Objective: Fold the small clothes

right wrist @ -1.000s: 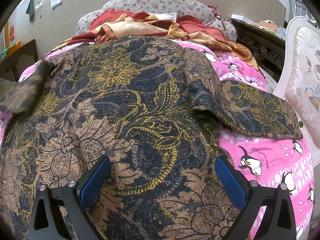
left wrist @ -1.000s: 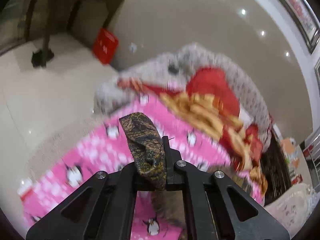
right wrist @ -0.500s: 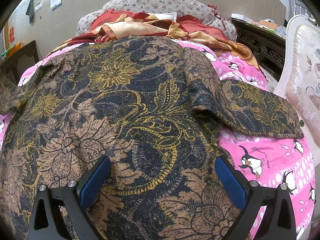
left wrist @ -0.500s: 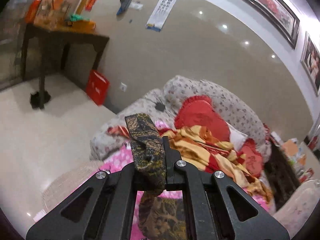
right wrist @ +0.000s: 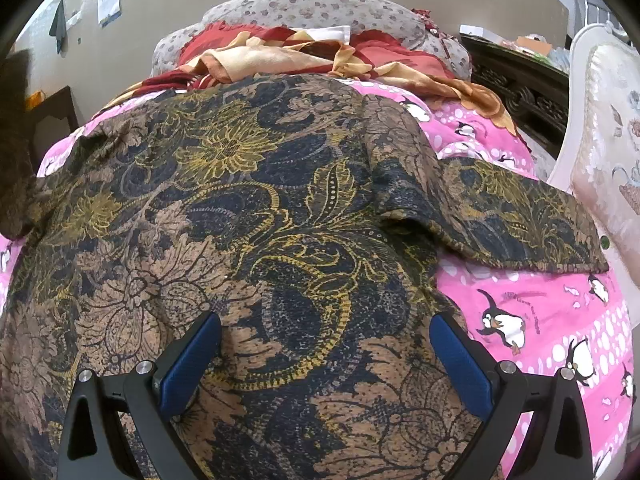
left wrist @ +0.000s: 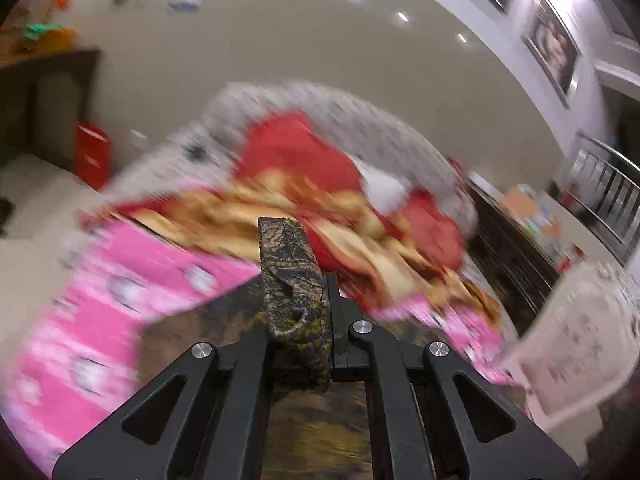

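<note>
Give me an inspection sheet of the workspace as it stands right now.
Surface: pink penguin-print bedsheet, mostly covered.
Job's things: dark batik shirt with gold and brown floral print spread flat; right sleeve lying out sideways.
Clutter: crumpled red and gold blanket at the head end, grey floral pillow behind it.
Grippers: left gripper shut on a fold of the shirt, view blurred; right gripper open above the hem.
Cables: nothing seen.
Surroundings: white upholstered chair at right, dark carved wooden headboard, dark wooden table.

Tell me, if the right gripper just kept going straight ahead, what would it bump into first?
Probably the patterned shirt: it lies spread beneath and ahead of the open right gripper. Depth is unclear.
</note>
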Demonstrator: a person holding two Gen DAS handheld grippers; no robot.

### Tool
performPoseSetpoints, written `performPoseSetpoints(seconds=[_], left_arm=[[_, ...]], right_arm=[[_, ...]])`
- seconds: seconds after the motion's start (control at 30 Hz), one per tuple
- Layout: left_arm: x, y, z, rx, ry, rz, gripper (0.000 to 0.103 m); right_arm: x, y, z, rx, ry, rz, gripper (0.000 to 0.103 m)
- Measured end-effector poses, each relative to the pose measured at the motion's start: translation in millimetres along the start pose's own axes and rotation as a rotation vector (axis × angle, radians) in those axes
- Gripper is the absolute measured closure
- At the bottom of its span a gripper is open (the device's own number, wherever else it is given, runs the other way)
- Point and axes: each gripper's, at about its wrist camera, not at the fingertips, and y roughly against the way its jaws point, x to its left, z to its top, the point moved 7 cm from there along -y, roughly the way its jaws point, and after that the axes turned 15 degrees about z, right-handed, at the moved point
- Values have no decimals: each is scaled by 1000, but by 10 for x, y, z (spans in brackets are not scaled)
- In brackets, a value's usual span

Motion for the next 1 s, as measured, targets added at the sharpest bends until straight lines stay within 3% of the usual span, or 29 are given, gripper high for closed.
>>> performPoseSetpoints(seconds=[0.13, 0.3, 0.4, 0.57, 0.67, 0.77, 0.83, 0.9, 0.97, 1.0], left_arm=[[-767, -575, -774, 151, -29, -103, 101], [-1481, -1081, -1589, 299, -74, -168, 101], [-1879, -1225, -1920, 360, -95, -234, 101], [-2310, -1282, -2161, 440, -127, -350, 101], [-2406, -1250, -2295, 515, -147, -406, 100], [-2341, -1097, -2363, 552, -186, -403, 99], [-2201, -961, -2382, 560, -180, -414, 93], [-1987, -816, -2366, 542, -159, -423, 72], [-1720, -709, -2340, 530, -115, -409, 59], [-1623, -666, -2323, 516, -103, -403, 59]], right_arm=[[-6, 10, -1, -2, -3, 1, 0], [-48, 11, -4, -3, -27, 4, 0], [-129, 24, -6, -10, -74, 9, 0], [-258, 51, -21, -21, -156, 13, 0], [-273, 64, -16, -25, -166, 6, 0], [-327, 190, 70, -66, -175, -19, 0], [-396, 313, 241, -132, -158, -27, 0], [-426, 397, 478, -196, -120, -29, 0], [-341, 369, 724, -210, -71, 48, 0], [-272, 304, 815, -193, -50, 107, 0]])
